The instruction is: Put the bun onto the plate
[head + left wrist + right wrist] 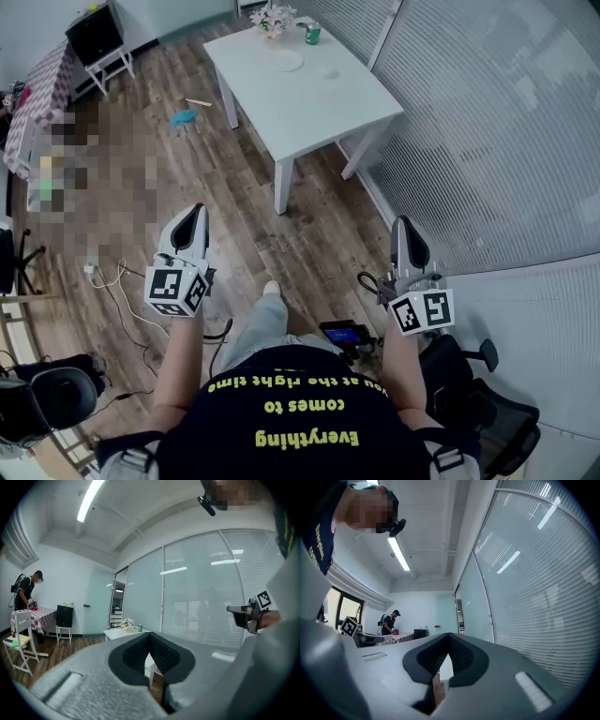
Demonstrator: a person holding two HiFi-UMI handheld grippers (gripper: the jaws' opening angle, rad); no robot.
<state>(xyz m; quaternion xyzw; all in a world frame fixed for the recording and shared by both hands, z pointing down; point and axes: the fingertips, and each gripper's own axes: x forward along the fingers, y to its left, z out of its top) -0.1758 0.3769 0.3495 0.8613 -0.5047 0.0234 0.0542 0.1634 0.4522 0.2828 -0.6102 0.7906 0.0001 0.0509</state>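
White plate (286,60) well beyond shut left claw (194,214).

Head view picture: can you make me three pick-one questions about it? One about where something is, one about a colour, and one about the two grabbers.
1. Where is the plate?
A. on the floor
B. on the white table
C. on a chair

2. What colour is the can beside the flowers?
A. green
B. red
C. blue

3. How are the left gripper and the right gripper?
A. both wide open
B. both shut and empty
C. both shut on a bun

Answers: B, the plate lies on the tabletop; A, the can's side is green; B, each gripper view shows the jaw tips meeting with nothing between them.
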